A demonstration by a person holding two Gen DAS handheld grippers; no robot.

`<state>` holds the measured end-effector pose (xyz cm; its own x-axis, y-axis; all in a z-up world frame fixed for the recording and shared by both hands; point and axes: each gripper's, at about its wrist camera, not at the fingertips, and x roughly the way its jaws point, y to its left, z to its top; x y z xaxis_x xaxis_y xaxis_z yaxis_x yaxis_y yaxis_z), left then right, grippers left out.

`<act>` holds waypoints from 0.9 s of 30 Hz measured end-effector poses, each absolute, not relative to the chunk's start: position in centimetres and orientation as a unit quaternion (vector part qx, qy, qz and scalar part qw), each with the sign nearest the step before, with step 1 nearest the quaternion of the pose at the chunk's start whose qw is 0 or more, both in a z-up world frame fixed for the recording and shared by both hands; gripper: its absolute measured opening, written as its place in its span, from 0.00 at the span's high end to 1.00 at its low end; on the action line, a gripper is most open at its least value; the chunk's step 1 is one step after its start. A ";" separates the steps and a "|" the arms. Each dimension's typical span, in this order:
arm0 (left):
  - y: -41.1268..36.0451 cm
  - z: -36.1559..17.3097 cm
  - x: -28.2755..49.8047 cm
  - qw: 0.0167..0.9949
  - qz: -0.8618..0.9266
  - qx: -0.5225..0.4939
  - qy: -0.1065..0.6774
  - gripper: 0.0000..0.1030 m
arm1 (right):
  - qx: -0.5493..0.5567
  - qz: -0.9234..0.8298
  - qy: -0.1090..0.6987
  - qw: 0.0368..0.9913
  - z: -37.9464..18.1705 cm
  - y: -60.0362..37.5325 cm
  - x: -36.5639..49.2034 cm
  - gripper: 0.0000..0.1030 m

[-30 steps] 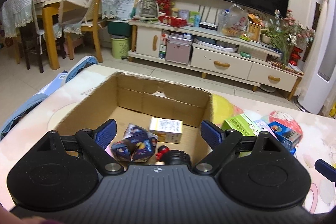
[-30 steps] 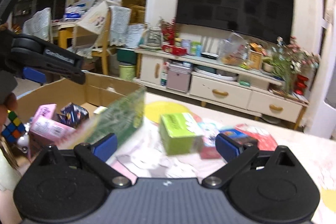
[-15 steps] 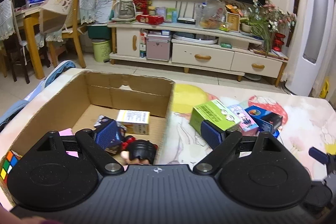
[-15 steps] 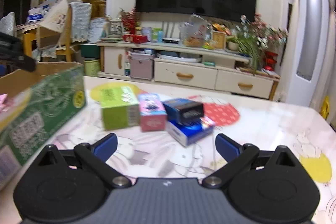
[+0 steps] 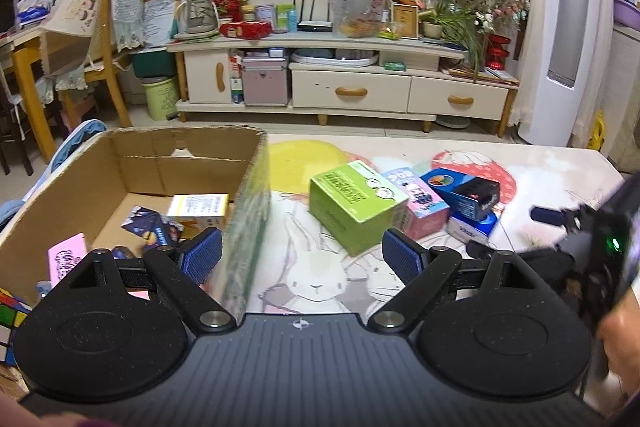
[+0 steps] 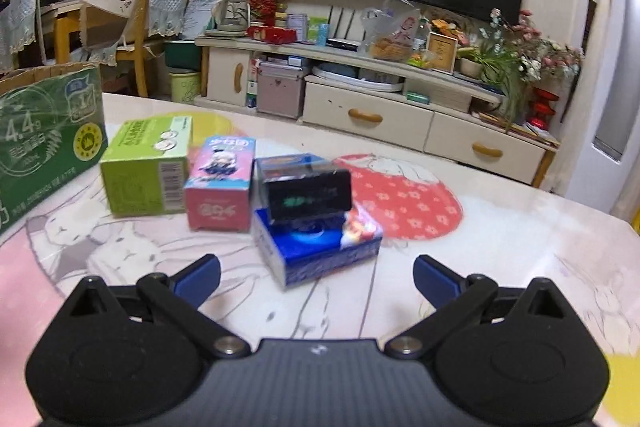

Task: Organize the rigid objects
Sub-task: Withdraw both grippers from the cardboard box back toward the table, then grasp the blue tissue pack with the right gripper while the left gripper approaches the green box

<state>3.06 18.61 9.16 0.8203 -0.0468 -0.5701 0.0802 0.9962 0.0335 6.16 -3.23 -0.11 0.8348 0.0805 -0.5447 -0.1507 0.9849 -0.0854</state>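
Right wrist view: my right hand-held gripper [image 6: 316, 273] hangs with its jaws spread wide and empty, low over the desk [image 6: 500, 227]. Just ahead lies a blue box [image 6: 320, 247] with a black box [image 6: 308, 193] resting on top. A pink box [image 6: 220, 183] and a green box [image 6: 146, 167] stand to their left. My left hand-held gripper [image 5: 301, 251] is also spread and empty, beside the cardboard box [image 5: 80, 183].

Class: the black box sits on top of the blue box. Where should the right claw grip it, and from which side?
Grip the black box across its two short ends, coming level from the front: the open right claw faces its long side, and it sits raised on the blue box.
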 end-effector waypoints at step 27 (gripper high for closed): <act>16.2 6.5 4.0 0.940 -0.057 0.051 0.332 0.00 | -0.038 0.125 0.316 0.940 -0.6 -5.0 7.4 0.28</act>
<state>4.03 16.20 6.50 0.7725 -0.0723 -0.6309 0.1405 0.9883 0.0587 7.38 -5.05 -0.59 0.7693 0.2106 -0.6031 -0.2591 0.9658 0.0067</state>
